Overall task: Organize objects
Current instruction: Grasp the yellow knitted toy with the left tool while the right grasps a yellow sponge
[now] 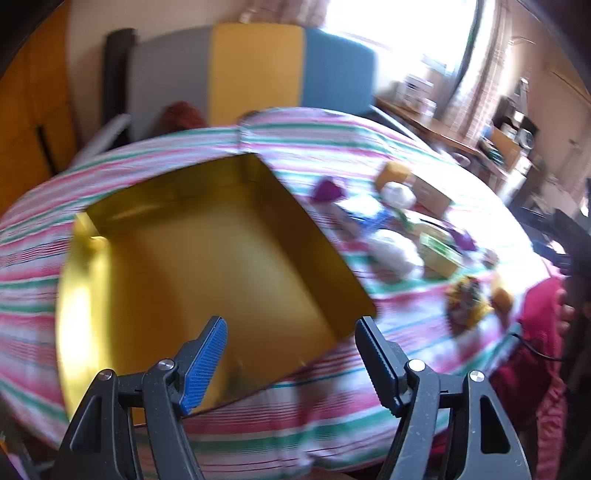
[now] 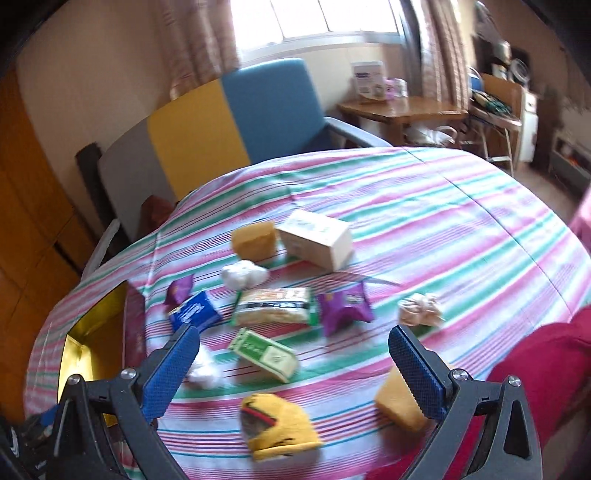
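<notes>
While both grippers hang wide open and empty, my right gripper (image 2: 293,349) faces the green carton (image 2: 264,353) mid-worktop, right of the gold tin (image 1: 207,266); light, crushable card, so I'd pinch its long sides.

Domestic room, evidently a living or dining space. A table under a striped cloth (image 2: 424,206) stands near; beyond it a blue and yellow armchair (image 2: 258,110), a curtained window (image 2: 314,18), and a cluttered wooden side table (image 2: 399,109) far right.
</notes>
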The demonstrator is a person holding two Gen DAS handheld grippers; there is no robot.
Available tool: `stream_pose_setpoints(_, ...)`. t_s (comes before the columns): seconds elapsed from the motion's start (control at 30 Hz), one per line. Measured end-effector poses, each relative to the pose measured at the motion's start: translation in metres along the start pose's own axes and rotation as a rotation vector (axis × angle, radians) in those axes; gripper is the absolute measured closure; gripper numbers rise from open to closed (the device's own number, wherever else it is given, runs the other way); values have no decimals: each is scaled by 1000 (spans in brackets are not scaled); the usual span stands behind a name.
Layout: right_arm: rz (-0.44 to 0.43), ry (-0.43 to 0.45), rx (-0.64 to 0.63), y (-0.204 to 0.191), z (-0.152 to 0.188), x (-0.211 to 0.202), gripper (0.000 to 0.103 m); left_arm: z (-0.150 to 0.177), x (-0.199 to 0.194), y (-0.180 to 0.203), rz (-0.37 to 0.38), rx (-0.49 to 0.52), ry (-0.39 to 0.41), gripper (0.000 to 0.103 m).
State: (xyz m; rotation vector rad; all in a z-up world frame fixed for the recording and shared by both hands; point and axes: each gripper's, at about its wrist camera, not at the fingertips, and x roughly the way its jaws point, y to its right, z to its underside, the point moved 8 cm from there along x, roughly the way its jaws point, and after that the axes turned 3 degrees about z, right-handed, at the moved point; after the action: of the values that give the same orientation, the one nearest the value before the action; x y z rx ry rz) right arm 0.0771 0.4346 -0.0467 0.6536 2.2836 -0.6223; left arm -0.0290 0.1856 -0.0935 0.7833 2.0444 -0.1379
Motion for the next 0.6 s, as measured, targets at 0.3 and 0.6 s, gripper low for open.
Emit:
stream_pose_setpoints(0.3, -121, -10, 141, 24, 2, 12, 0, -4, 45, 101, 264, 184, -129, 32)
stream_pose_setpoints(0.6, -177, 14, 188, 30, 1, 10, 0, -8, 86, 174, 392, 261, -188, 32)
